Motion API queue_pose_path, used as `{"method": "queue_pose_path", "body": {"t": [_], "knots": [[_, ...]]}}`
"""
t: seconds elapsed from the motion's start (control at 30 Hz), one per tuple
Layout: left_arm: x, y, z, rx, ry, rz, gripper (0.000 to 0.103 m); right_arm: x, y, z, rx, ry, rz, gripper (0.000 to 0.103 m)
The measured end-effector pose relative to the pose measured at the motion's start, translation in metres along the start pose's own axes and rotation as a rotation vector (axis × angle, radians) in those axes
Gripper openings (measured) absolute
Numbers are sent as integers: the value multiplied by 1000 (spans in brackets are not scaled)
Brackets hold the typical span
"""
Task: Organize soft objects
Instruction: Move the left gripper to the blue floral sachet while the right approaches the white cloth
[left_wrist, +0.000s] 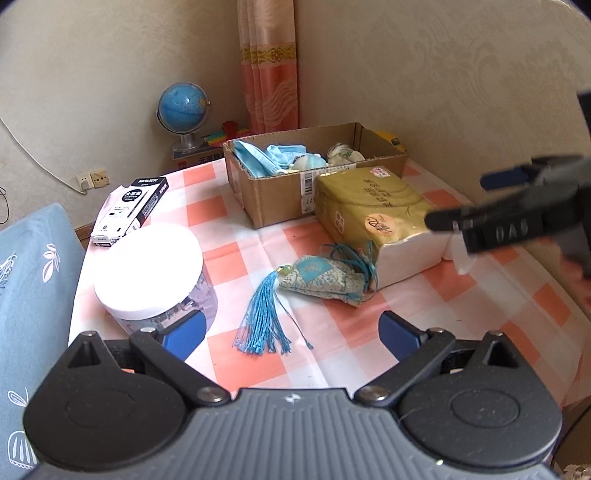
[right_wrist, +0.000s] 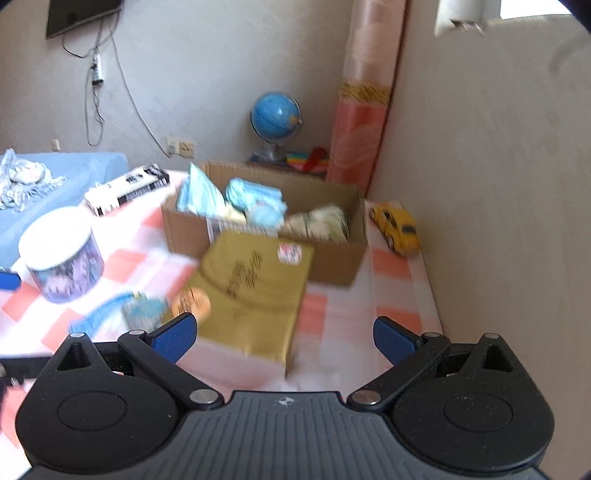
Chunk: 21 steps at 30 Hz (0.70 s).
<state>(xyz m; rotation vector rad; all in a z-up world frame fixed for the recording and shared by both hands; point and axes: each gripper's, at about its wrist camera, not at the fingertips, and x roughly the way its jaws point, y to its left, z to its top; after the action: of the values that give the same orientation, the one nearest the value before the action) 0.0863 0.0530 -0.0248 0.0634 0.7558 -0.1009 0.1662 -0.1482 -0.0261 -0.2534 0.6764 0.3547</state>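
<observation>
So, box: the cardboard box (left_wrist: 273, 192) sat at the back of the tabletop (left_wrist: 236, 240), already holding blue masks (left_wrist: 271, 157), likely the soft things' home.
Tissue pack: the gold tissue pack (right_wrist: 251, 291) lay just in front of the box.
Sachet: the tasselled sachet (left_wrist: 325, 278) lay touching the pack.
Right tongs (right_wrist: 284, 336): wide open, holding nothing, pointed at the pack, probably to grab it.
Left tongs (left_wrist: 291, 332): wide open, holding nothing, near the sachet.

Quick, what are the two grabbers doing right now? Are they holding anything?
Left gripper: jaws open, holding nothing.
Right gripper: jaws open, holding nothing.
</observation>
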Motion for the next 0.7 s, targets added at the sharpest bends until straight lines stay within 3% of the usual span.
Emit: {"method": "queue_pose_path", "body": {"t": [0.7], "knots": [[13, -15, 2, 50, 35, -17, 100, 12, -42, -57, 171, 107, -138, 103]]}}
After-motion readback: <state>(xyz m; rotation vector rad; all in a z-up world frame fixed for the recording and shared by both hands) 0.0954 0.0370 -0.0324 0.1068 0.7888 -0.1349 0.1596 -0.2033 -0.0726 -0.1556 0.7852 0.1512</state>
